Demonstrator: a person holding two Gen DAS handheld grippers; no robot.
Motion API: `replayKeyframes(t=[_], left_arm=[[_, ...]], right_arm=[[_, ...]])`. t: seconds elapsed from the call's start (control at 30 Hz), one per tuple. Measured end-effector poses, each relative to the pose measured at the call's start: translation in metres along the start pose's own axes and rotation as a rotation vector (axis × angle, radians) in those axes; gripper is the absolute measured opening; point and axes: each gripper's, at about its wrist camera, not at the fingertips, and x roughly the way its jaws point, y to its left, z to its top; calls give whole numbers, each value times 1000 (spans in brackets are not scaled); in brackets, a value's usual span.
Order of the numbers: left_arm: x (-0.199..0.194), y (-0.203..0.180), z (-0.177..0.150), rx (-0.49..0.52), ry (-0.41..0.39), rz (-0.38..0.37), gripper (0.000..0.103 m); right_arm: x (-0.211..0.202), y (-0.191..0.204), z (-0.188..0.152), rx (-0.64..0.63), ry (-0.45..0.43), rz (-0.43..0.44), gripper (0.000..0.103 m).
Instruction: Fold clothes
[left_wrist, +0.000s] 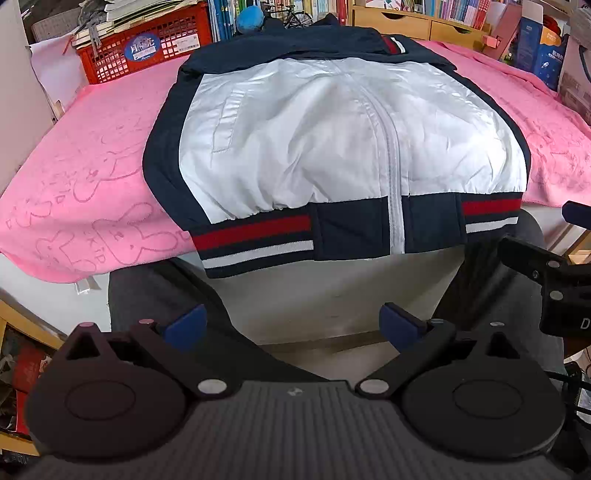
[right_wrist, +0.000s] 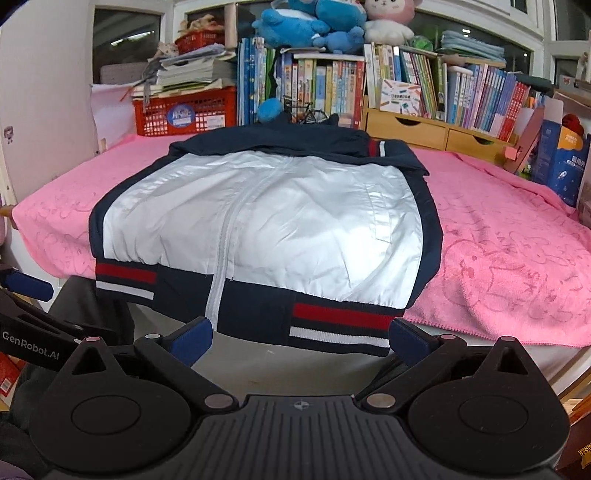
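Observation:
A white and navy jacket (left_wrist: 332, 140) lies flat, front up, on a pink towel (left_wrist: 92, 177), its sleeves folded in. Its zip runs down the middle and its striped red, white and navy hem hangs a little over the table's near edge. My left gripper (left_wrist: 293, 326) hovers below and in front of the hem, open, with nothing between its blue pads. In the right wrist view the same jacket (right_wrist: 277, 214) fills the middle. My right gripper (right_wrist: 301, 341) stands open just in front of the hem's right part, apart from the cloth. The right gripper's body (left_wrist: 554, 273) shows at the left view's right edge.
A red crate (right_wrist: 184, 114) of papers, rows of books (right_wrist: 424, 85), plush toys (right_wrist: 317, 22) and wooden drawers (right_wrist: 410, 127) line the back of the table. Boxes (right_wrist: 561, 162) stand at the right end. The pink towel (right_wrist: 498, 240) lies bare on both sides of the jacket.

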Motion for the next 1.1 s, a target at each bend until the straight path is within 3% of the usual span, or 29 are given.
replayKeyframes(t=[0.4,0.5,0.6,0.63,0.7,0.8,0.9,0.97,1.1], left_arm=[[3,2,0,-6,14,-5,102],[5,8,2,13,-7,-19,102],[12,44,4,11,-148,-59,102],[19,61,4,0,-158,-86,102],[39,97,4,-38,-125,-153,102],[69,132,2,-83,-52,-214,101],[83,137,5,-56,-57,-259,102],[92,138,8,-39,-76,-324,102],[115,130,18,-77,-101,-404,102]], right_arm=[[4,4,-2,-27,17,3,103],[5,-3,-3,-63,-3,41,103],[9,-33,-6,-99,-89,154,103],[14,-49,-8,-94,-94,203,103],[29,-82,-12,-51,-64,277,103],[57,-123,-15,72,13,291,103],[82,-151,-14,221,55,292,102],[95,-159,-12,289,72,356,102],[114,-147,-3,251,64,459,101]])
